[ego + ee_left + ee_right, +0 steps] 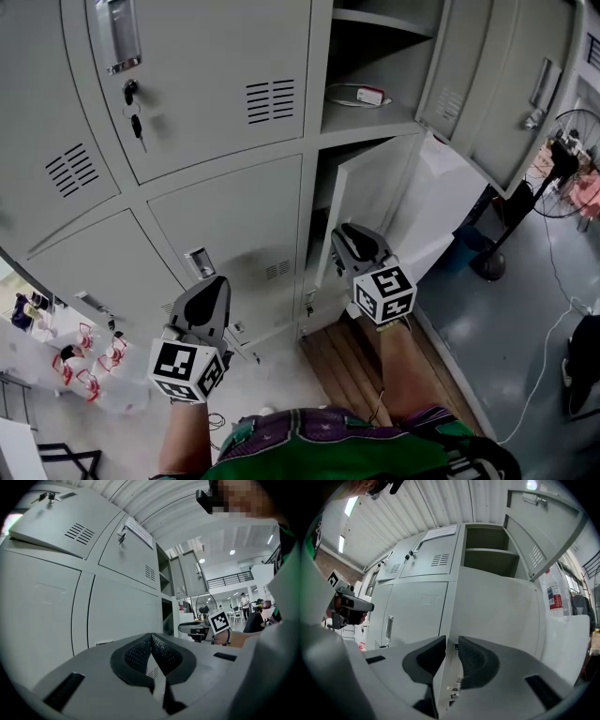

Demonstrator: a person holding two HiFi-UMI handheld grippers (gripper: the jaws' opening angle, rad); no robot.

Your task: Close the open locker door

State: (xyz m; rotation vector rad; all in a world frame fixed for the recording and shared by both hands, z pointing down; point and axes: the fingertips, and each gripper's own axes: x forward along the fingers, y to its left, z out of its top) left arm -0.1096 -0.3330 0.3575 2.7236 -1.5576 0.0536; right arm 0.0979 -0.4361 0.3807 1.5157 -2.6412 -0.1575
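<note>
the head view alone takes in the whole bank of grey lockers: the open locker door (375, 202) sits just right of centre, swung out toward the camera from a dark lower compartment, and the right gripper (352, 234) is at its free edge, at about 6 o'clock from the panel. only the right gripper view settles the grip: the right gripper's jaws stand slightly apart and are clamped on the thin free edge of the locker door (497, 606), whose pale face fills the frame toward 3 o'clock. the door's long axis is upright; its free edge runs vertically between the jaws, its hinge side lies to the right, and its face is turned toward the person. the left gripper (214, 281), at 8 o'clock in the head view, is well apart from that door; in its own view its jaws are pressed together with nothing between them, pointing at closed locker fronts. above the task's door, the upper locker (375, 117) is also open, its upper door (459, 66) swung to 2 o'clock; on its shelf lies a white item (361, 94) with a red label. keys (134, 112) hang from a lock at 11 o'clock. the right gripper view adds a bottle (553, 597) at 3 o'clock; the head view shows a fan (572, 159) there.
</note>
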